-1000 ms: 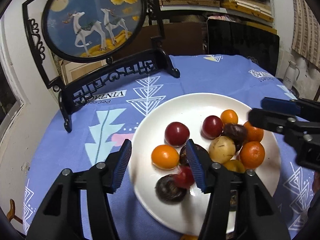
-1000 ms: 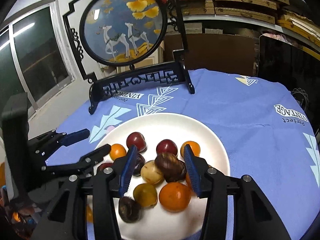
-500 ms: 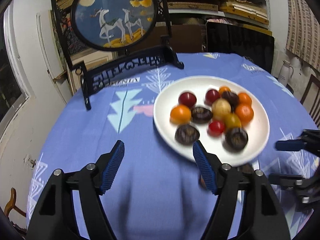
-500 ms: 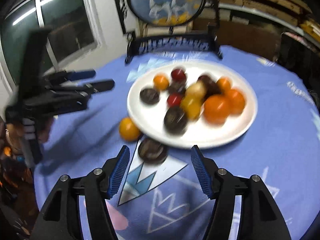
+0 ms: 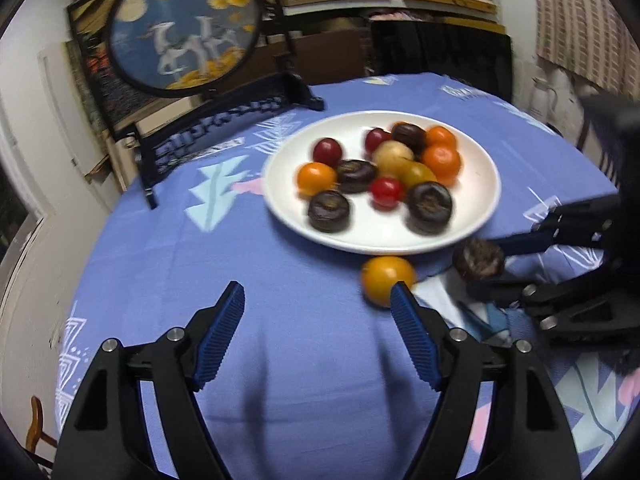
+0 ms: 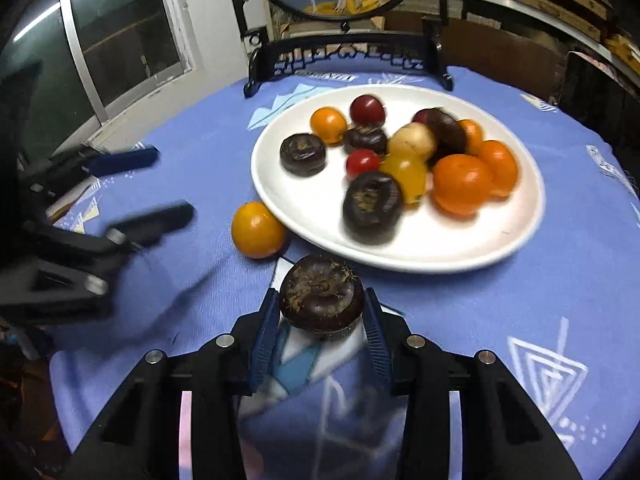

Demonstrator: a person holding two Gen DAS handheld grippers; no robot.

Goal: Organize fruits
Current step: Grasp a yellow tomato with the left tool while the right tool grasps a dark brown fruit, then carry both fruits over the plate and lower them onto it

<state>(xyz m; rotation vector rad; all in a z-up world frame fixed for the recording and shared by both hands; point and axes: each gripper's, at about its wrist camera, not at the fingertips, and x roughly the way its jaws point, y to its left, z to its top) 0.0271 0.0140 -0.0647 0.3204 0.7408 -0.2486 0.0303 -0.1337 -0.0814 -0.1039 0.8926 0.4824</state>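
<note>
A white plate (image 5: 486,200) (image 6: 520,236) holds several fruits: oranges, red ones, a pale one and dark brown water chestnuts. A loose orange fruit (image 5: 387,279) (image 6: 257,229) lies on the blue cloth against the plate's near rim. My right gripper (image 6: 322,312) is shut on a dark water chestnut (image 6: 322,298) just in front of the plate; it also shows in the left wrist view (image 5: 479,258). My left gripper (image 5: 318,304) is open and empty, its right finger just in front of the loose orange fruit.
A round painted screen on a black carved stand (image 5: 224,116) (image 6: 348,52) stands on the table behind the plate. Shelves and a dark chair back (image 5: 440,52) lie beyond. A window (image 6: 120,40) is at the left.
Both grippers pulled back from over the plate to the cloth in front of it. The right gripper closed on the water chestnut lying beside the plate. The left stayed open.
</note>
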